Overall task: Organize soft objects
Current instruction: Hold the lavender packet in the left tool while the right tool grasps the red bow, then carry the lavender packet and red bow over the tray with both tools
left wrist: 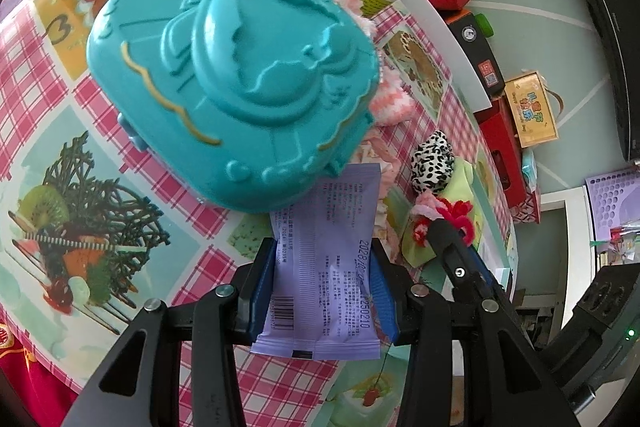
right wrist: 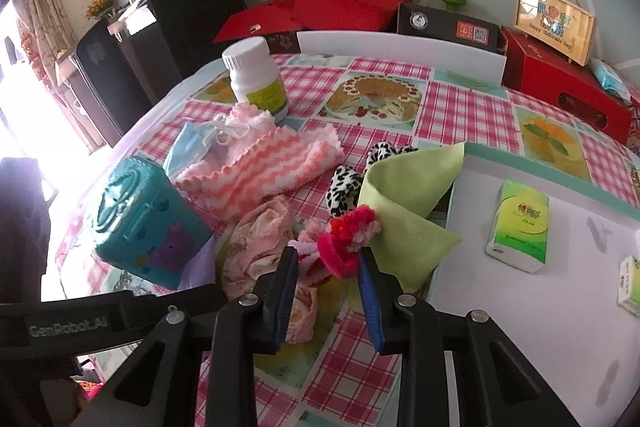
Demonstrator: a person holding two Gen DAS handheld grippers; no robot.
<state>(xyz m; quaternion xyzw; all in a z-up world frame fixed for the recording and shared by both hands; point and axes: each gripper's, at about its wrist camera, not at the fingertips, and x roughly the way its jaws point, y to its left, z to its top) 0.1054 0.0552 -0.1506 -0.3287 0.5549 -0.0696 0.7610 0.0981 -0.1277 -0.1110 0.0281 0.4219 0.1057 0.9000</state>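
One lilac sachet (left wrist: 326,267) sits clamped between the left gripper (left wrist: 324,269) fingers, one teal box (left wrist: 232,75) just beyond their tips. The right gripper (right wrist: 330,267) fingers pinch one pink-and-red fuzzy scrunchie (right wrist: 348,237); two tissue packs (right wrist: 518,231) lie on the white tray (right wrist: 520,327) to their right.

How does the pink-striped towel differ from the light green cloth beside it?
The pink-striped towel is fluffy, wavy-striped with scalloped edges; the light green cloth is smooth and plain. The towel lies on the tablecloth; the green cloth drapes over the white tray's edge. Both are soft fabrics.
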